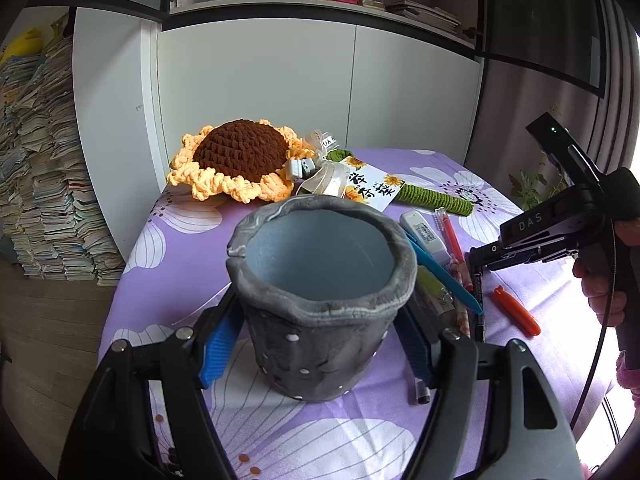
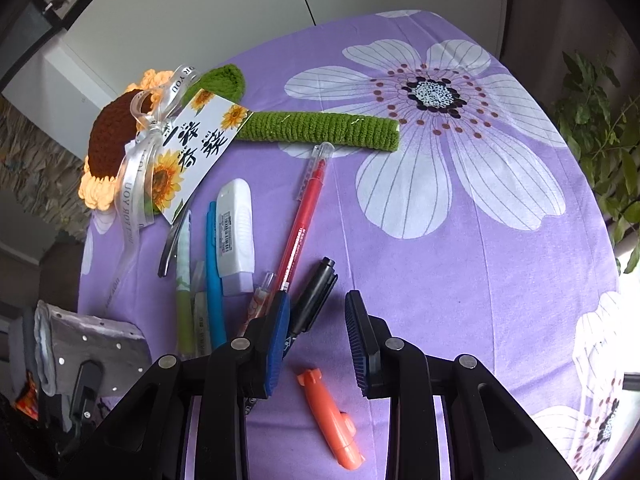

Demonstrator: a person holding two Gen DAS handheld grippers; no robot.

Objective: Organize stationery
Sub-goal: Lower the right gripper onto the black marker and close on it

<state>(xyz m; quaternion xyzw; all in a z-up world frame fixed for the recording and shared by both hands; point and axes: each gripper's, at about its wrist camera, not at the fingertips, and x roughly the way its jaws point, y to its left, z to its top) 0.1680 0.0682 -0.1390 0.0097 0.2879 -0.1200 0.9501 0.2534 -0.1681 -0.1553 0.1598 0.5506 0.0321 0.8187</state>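
- Stationery lies in a loose cluster on the purple flowered cloth of the bench (image 2: 500, 280), toward its left side in the right wrist view: a red pen (image 2: 308, 204), a white correction tape (image 2: 237, 236), a blue pen (image 2: 214, 276), a black marker (image 2: 314, 300), a green-and-white pen (image 2: 185, 280) and a patterned pen (image 2: 258, 300) partly hidden by a finger.
- An orange highlighter (image 2: 330, 420) lies apart from the cluster, nearer the bench's near edge – it sits on the cloth below the gap between the right fingers.
- The grey felt pen holder (image 1: 320, 292) stands upright near the bench's left edge, its mouth open and its blue inside showing nothing.
- The left gripper (image 1: 320, 340) has its fingers pinching the holder, one blue pad on each side of its wall.
- The right gripper (image 2: 318, 340) points down at the bench with its fingers spread; no pen is between the pads, and the black marker's end lies just beside the left pad.
- A person's hand (image 1: 604, 276) holds the right gripper's handle at the right edge of the left wrist view.
- A crocheted sunflower (image 1: 240, 156) with a green stem, a ribbon and a printed card (image 2: 196, 152) lies along the bench's far edge, behind the holder and the pens.
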